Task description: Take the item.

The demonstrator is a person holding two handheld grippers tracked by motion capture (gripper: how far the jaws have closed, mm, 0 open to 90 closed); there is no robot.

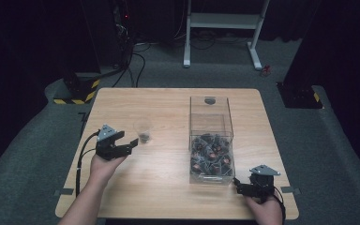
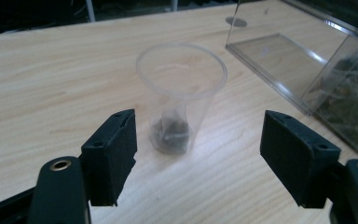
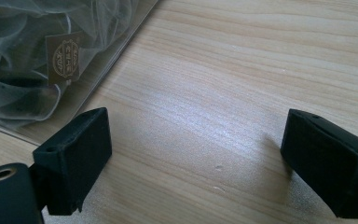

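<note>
tipping is the main hazard at this stage: the clear plastic cup stands upright on the tabletop toward its left edge, light and narrow at the base, and the left gripper sits just beside it with its jaws spread wide and nothing between the pads. in the left gripper view the cup stands a little beyond the open jaws and apart from both pads, so a sideways drift of that hand would likely bring one pad against the wall and push the cup over or slide it along the wood. judged from its thin wall, the cup would also buckle if the jaws closed hard on it, and a grip taken high near the rim would probably squeeze it out of round. the cup holds one small dark sachet resting at the bottom, which would spill out if the cup fell. the clear acrylic box stands toward the right edge of the tabletop, its hinged lid raised upright at the far side, and its lower part is filled with many more mesh sachets. the right gripper rests near the front right corner, close to the box's near corner, its jaws likewise spread over bare wood; a careless move there could nudge the box wall.
</note>
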